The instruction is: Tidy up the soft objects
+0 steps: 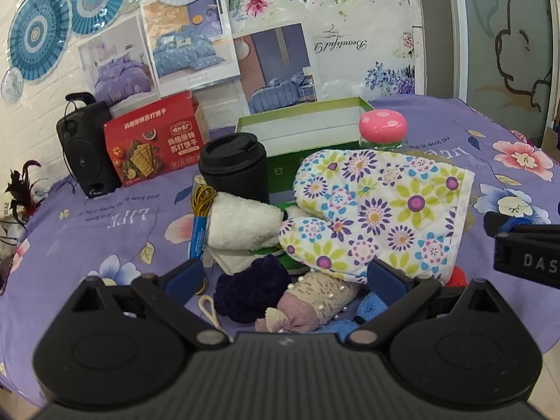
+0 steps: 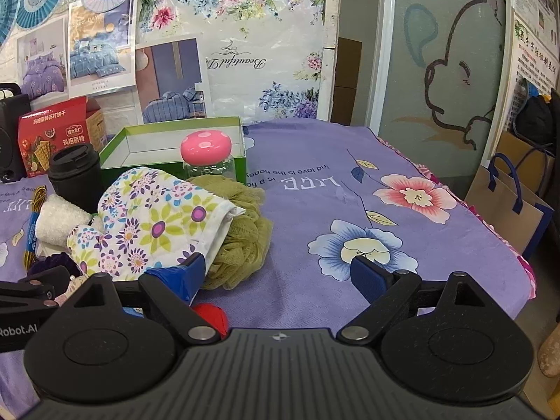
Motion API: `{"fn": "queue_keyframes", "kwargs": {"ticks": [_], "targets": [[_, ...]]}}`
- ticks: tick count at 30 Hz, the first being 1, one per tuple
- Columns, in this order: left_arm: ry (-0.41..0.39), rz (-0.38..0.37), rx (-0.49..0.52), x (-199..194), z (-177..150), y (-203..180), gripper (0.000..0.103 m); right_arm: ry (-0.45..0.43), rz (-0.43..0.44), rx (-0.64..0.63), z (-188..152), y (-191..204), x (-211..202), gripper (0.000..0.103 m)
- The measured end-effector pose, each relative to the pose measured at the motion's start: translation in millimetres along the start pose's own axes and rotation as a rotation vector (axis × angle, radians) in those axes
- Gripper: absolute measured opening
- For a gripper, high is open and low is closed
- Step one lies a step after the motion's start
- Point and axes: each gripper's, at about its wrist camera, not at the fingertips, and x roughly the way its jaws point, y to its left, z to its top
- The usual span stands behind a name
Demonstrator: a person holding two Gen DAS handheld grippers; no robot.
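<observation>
Covering the whole table, a purple floral cloth [image 2: 315, 210] is carrying everything. Toward the back, an open green box [image 2: 175, 140] is sitting empty-looking, though its floor is partly hidden by its front wall. The soft things are lying heaped in front of it, near the camera. Largest of them, a floral mitt [image 1: 378, 210] is draping over the heap, its thumb pointing left; it is probably light and floppy, so the padded cuff edge at the right looks the surest place to pinch. Under its cuff a green mesh pouf [image 2: 241, 234] is bulging out, airy and likely to snag on a fingertip. A white fleece roll [image 1: 241, 224] is resting beside a black cup [image 1: 234, 164], squashy and easy to take across its middle. Lower down, a dark purple scrunchie [image 1: 245, 290] and a pink lace piece [image 1: 315, 301] with pearls are lying touching, both small and limp. A blue towel and a red ball are showing only as slivers, mostly covered.

The left gripper [image 1: 287, 276] is hovering over the scrunchie and lace with fingers spread wide, holding nothing. The right gripper [image 2: 280, 273] is likewise gaping wide over bare cloth beside the pouf.
</observation>
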Motion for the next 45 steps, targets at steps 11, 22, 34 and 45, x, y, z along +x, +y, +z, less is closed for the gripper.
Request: {"fn": "queue_keyframes", "kwargs": {"ticks": [11,22,34,45], "targets": [[0.056,-0.009,0.075,-13,-54,79,0.099,-0.002,0.182,-0.013,-21,-18,-8,0.077],[0.080,-0.130,0.083,30,-24,48,0.099,-0.165,0.333,-0.084,42,46,12,0.077],[0.117,-0.114,0.028,48,-18,81,0.100,-0.003,0.241,-0.444,40,130,85,0.077],[0.148,-0.117,-0.010,73,-10,90,0.100,-0.016,0.044,-0.535,23,57,75,0.077]]}}
